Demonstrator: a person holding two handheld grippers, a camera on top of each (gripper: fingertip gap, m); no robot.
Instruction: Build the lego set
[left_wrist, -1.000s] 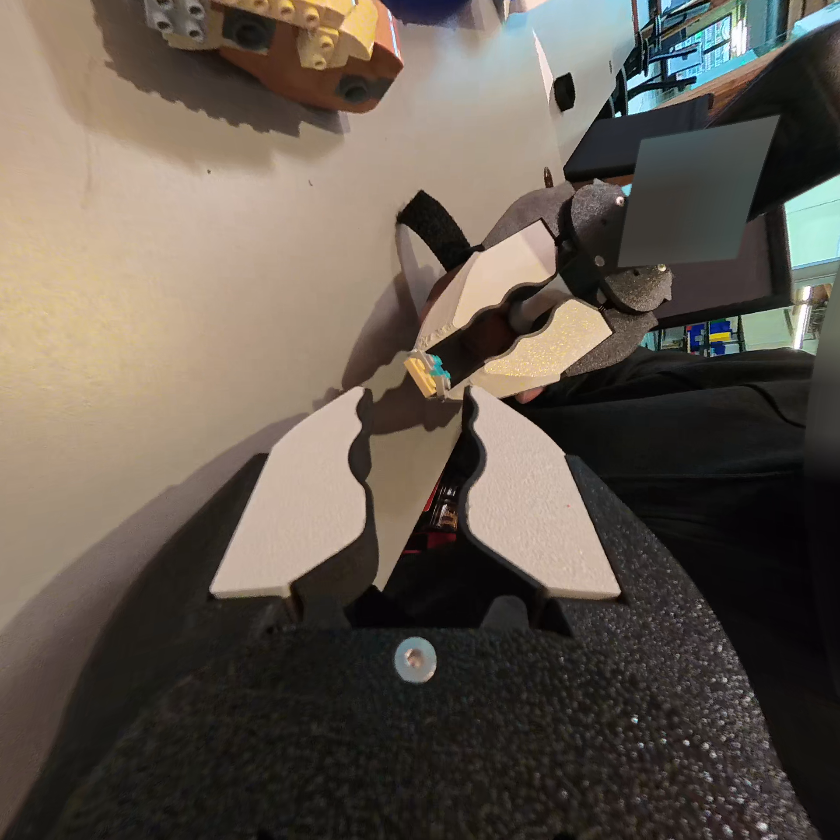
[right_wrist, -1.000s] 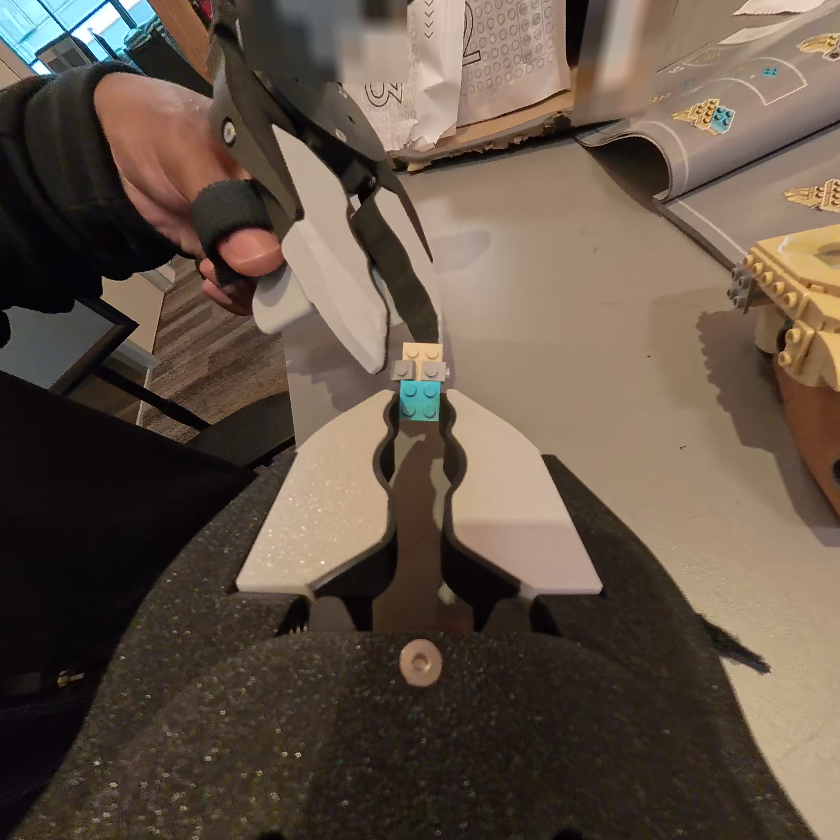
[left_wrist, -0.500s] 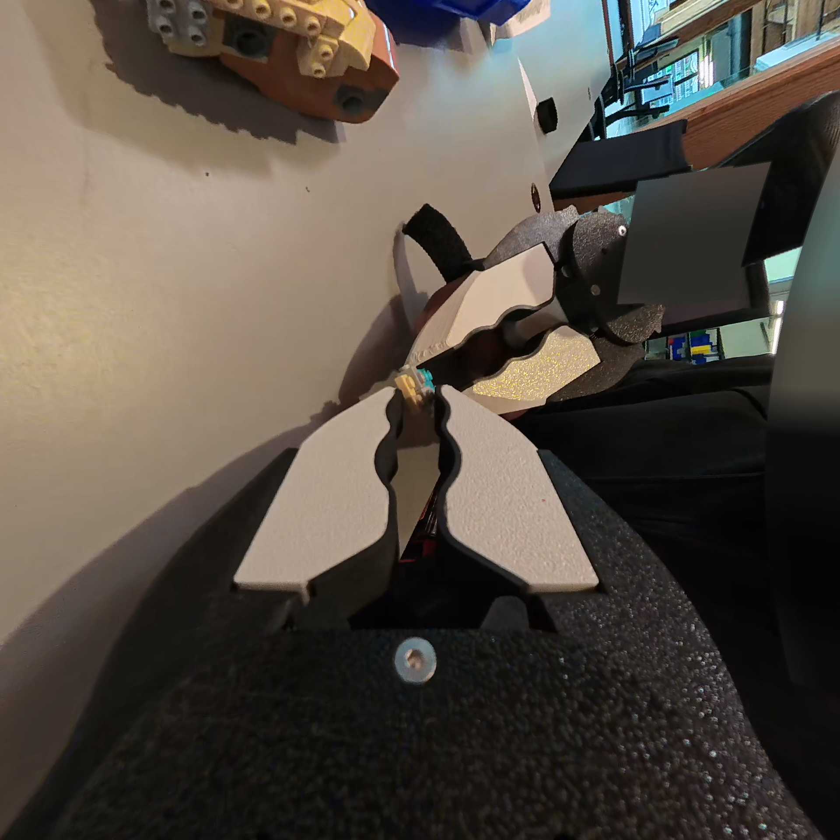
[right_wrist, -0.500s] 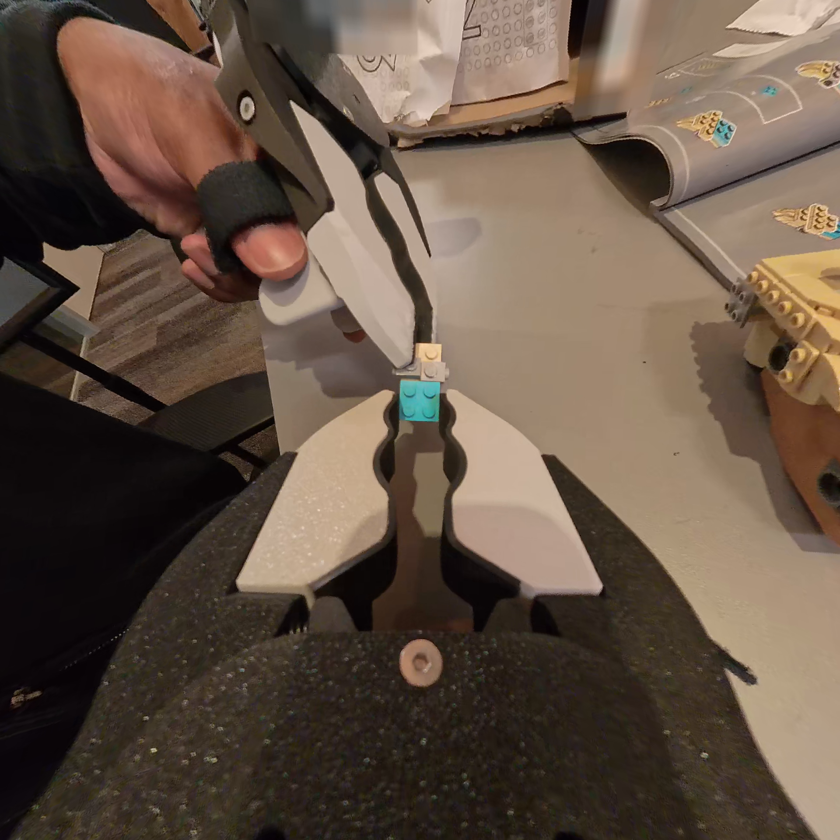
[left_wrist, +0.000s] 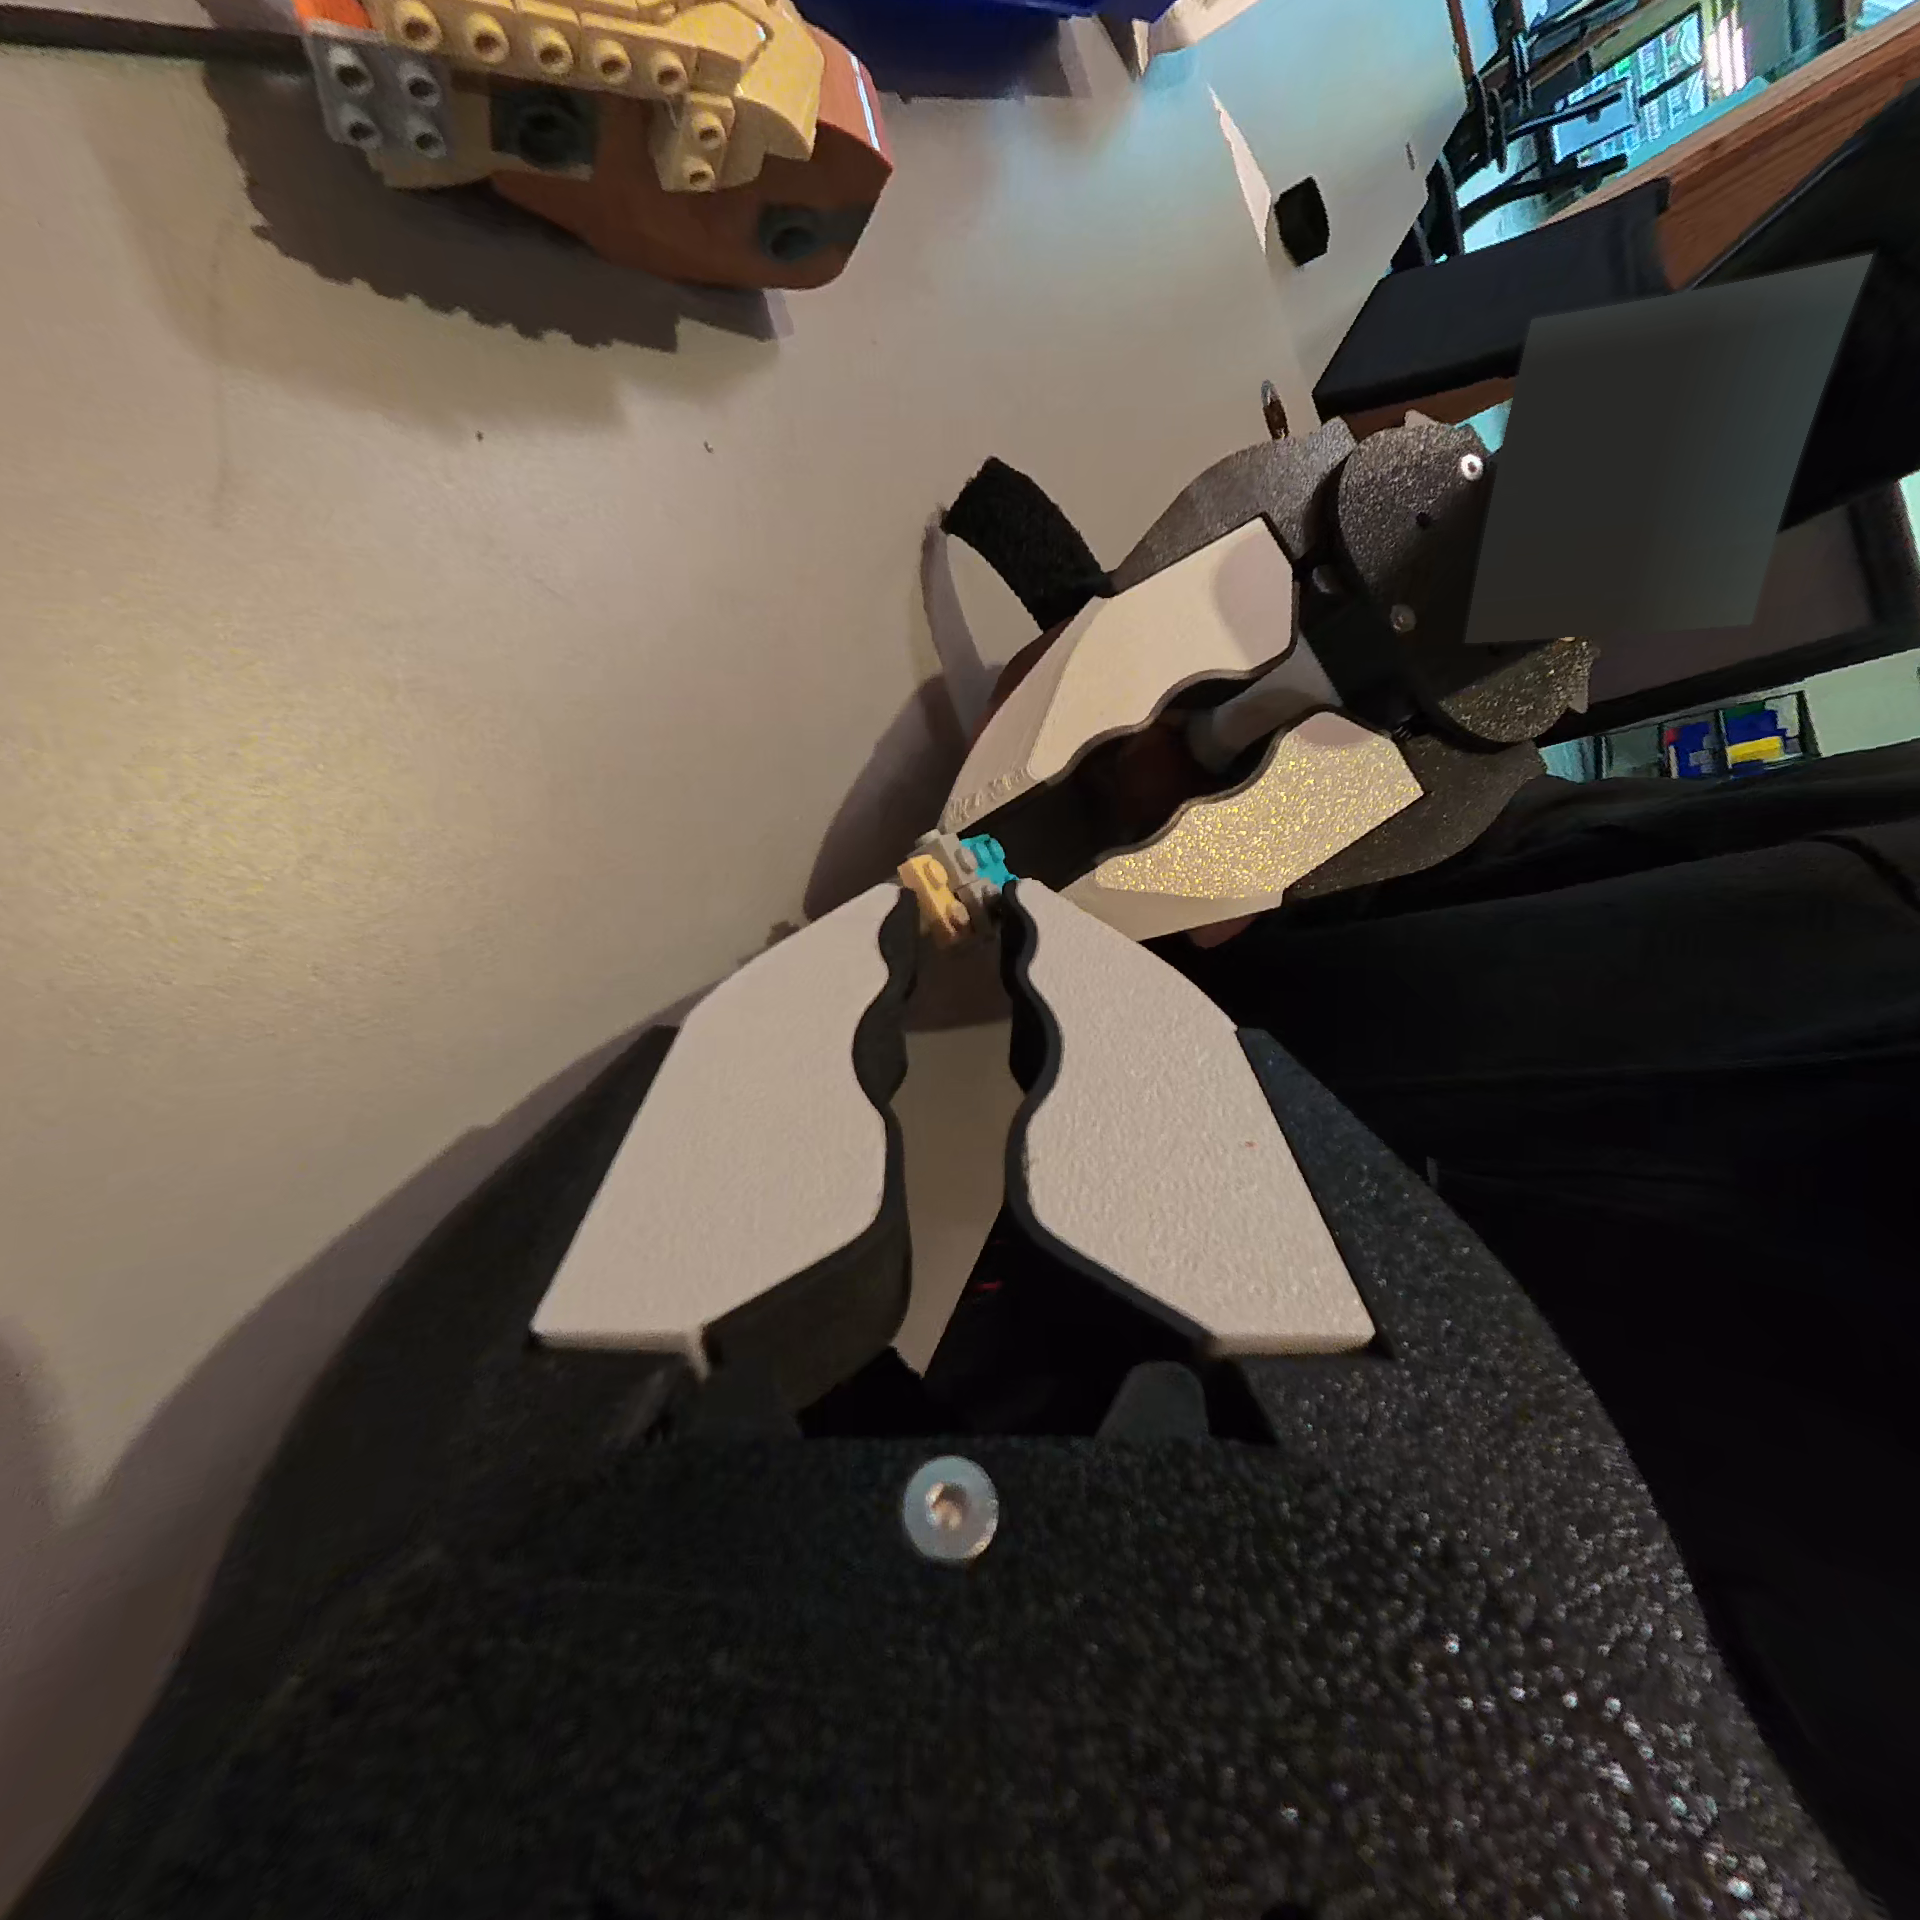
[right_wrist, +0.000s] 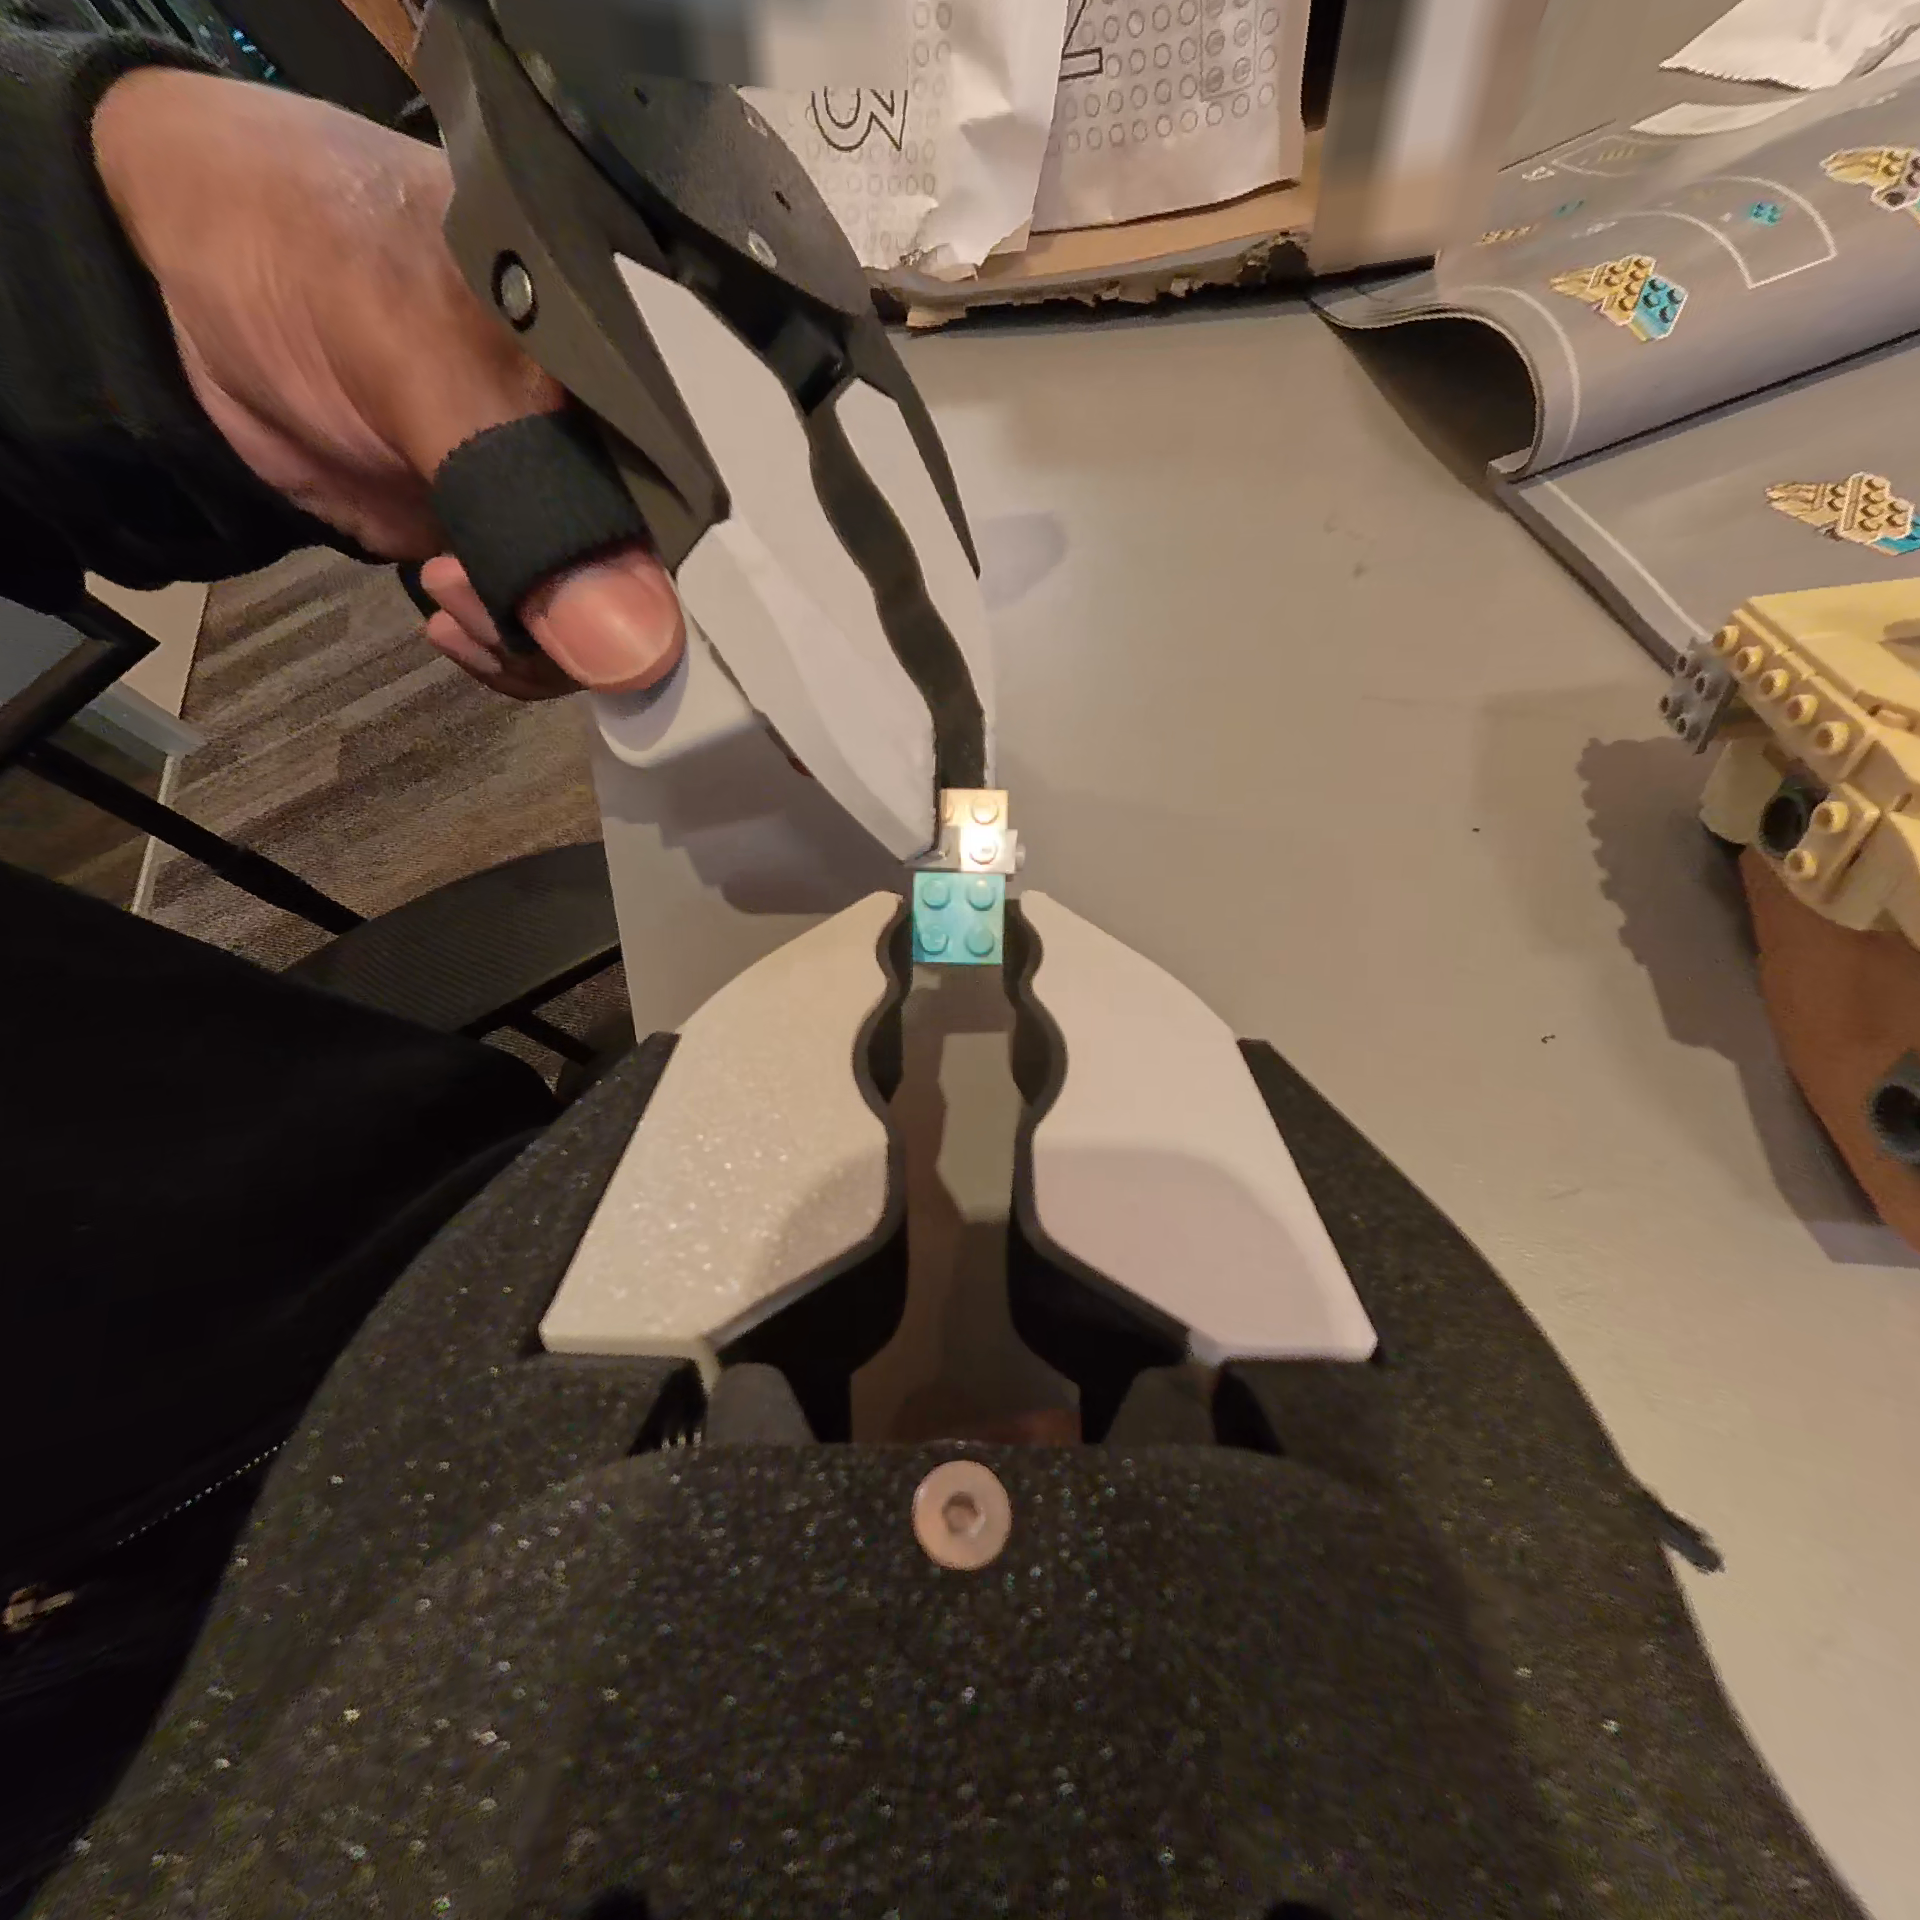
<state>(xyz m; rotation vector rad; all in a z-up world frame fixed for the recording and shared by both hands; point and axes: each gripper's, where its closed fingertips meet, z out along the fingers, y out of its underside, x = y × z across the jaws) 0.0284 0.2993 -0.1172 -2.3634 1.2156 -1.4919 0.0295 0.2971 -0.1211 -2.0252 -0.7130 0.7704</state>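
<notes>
Presently, stack (right_wrist: 961, 894) is clamped at its teal end by right gripper (right_wrist: 958, 935); left gripper (left_wrist: 951, 914) is closed on its tan end, likely for a handover.

— Where are my two now?

— My right hand-held gripper (right_wrist: 958, 914) is level, its fingers pinched near-closed on a small stack of bricks (right_wrist: 961, 878) at the tips. My left hand-held gripper (left_wrist: 956, 902) meets it tip to tip, nearly closed on the tan end.

— And the person's hand (right_wrist: 343, 384)?

— Bare, dark-sleeved, wrapped round the left one's handle, one finger through a black strap.
</notes>
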